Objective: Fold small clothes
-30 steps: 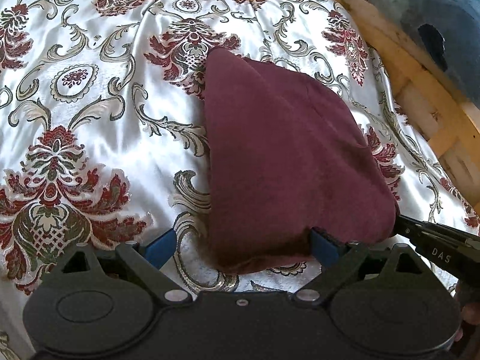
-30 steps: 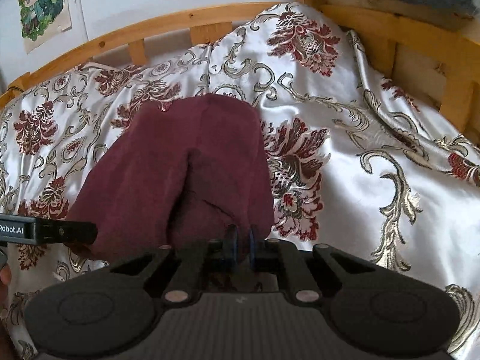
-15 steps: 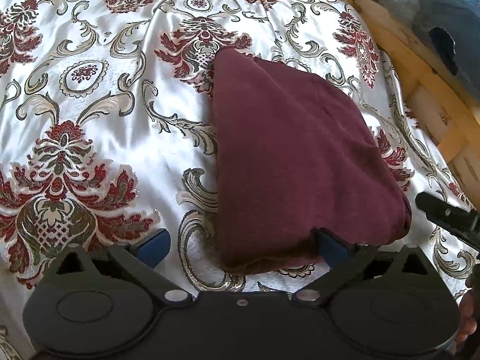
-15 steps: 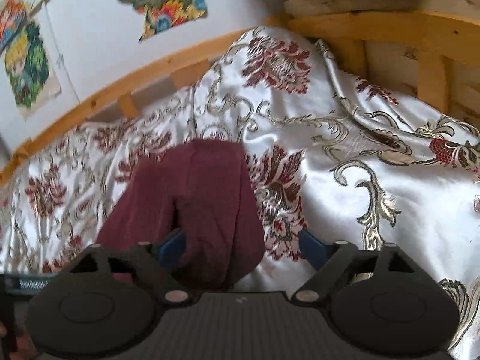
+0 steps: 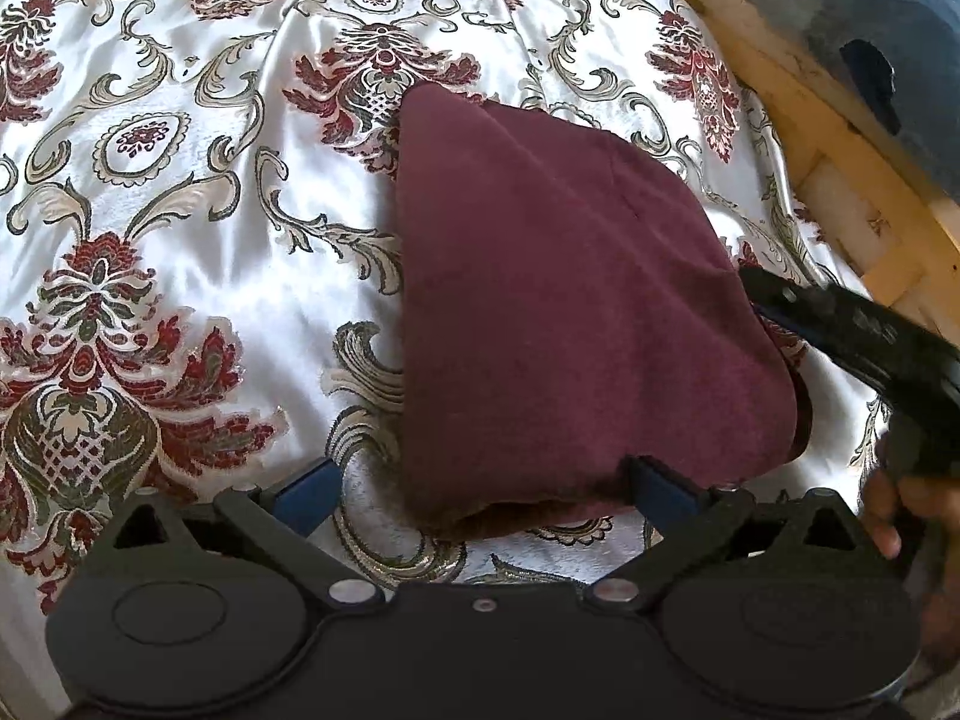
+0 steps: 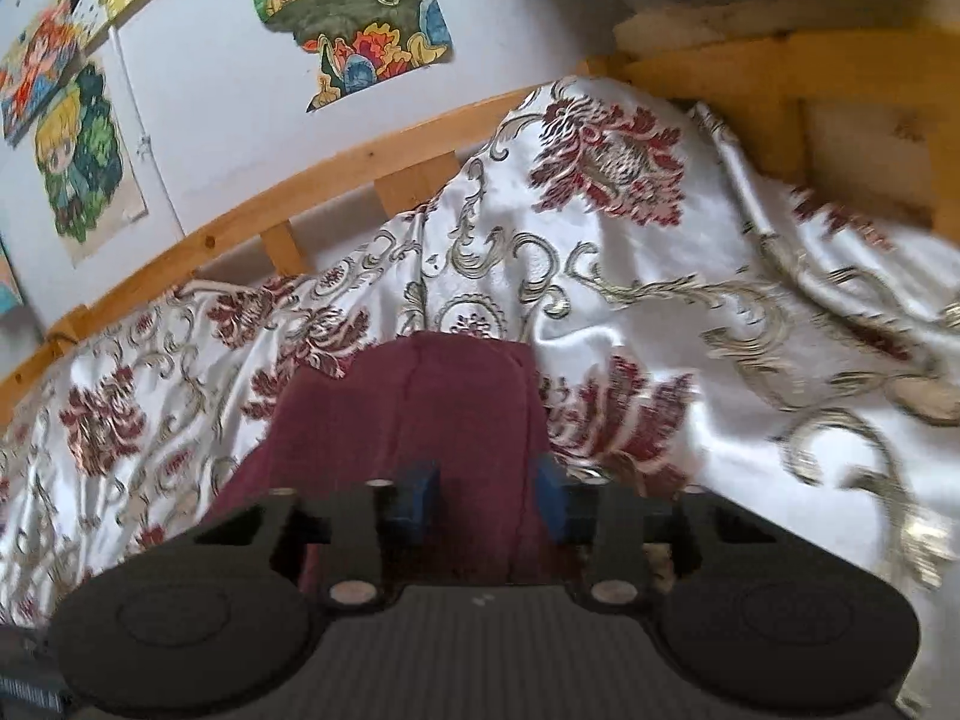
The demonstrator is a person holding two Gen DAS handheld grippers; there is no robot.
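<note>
While your left gripper [image 5: 480, 495] hangs with its blue-padded fingers spread wide, the folded maroon knit garment [image 5: 558, 312] lies just ahead of it, its near edge sitting between the two pads with nothing pinched. Your right gripper [image 6: 483, 501] is also parted, more narrowly, its blue pads [image 6: 414, 498] poised over the same maroon garment [image 6: 414, 420] at its right-hand side without closing on the cloth. The garment rests flat on the white satin bedspread with red and gold damask flowers [image 5: 180, 252]. Beyond the garment runs the curved wooden bed rail [image 6: 240, 234], and above it colourful cartoon posters [image 6: 360, 12] hang on the white wall.
</note>
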